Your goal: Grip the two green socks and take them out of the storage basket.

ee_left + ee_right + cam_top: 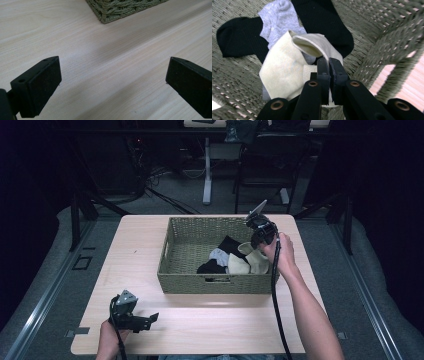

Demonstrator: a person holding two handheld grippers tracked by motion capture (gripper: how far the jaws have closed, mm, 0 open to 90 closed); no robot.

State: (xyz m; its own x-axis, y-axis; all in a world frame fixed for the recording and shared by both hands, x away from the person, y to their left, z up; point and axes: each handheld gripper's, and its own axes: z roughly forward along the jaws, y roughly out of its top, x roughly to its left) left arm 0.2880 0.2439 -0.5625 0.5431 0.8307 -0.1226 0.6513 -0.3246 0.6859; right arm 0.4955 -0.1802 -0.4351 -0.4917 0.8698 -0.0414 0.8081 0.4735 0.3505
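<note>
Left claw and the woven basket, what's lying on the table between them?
Nothing: bare wood. In the left gripper view the table runs clear from the open left claw to the basket corner; the high view agrees.

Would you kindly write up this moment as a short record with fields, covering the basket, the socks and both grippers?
Surface: light wooden table
Container: woven green basket, standing on the table
Contents: cream sock, grey sock, black sock, piled at the basket's right end
Right gripper: inside the basket, shut on an edge of the cream sock
Left gripper: fingers wide apart, nothing between them, low over bare table near the front left edge
Hands: one on each gripper
</note>
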